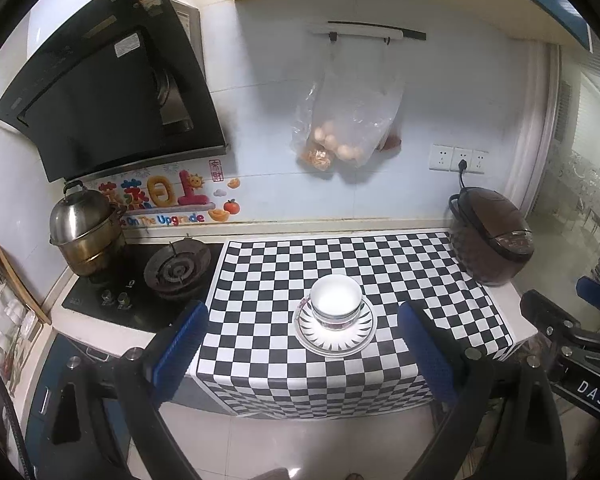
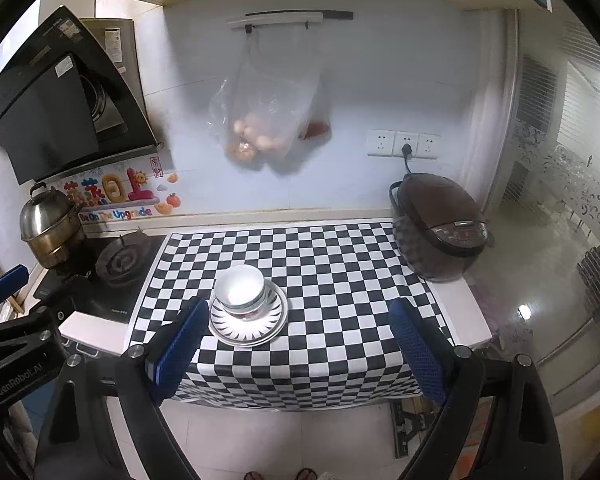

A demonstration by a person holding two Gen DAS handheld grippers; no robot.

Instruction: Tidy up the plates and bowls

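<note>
A stack of white bowls [image 1: 335, 300] sits on stacked white plates with a black-striped rim [image 1: 356, 340], on the checkered cloth [image 1: 340, 256] in the middle of the counter. The same bowls [image 2: 241, 289] and plates [image 2: 268, 324] show in the right wrist view. My left gripper [image 1: 304, 344] is open and empty, held in front of the counter edge, short of the stack. My right gripper [image 2: 296, 344] is open and empty, also in front of the counter, with the stack just past its left finger [image 2: 178, 350].
A brown rice cooker [image 1: 488, 236] stands at the counter's right end. A gas hob [image 1: 176, 272] with a steel steamer pot [image 1: 84, 232] is at the left under a black range hood [image 1: 112, 80]. A plastic bag of food [image 1: 348, 120] hangs on the wall.
</note>
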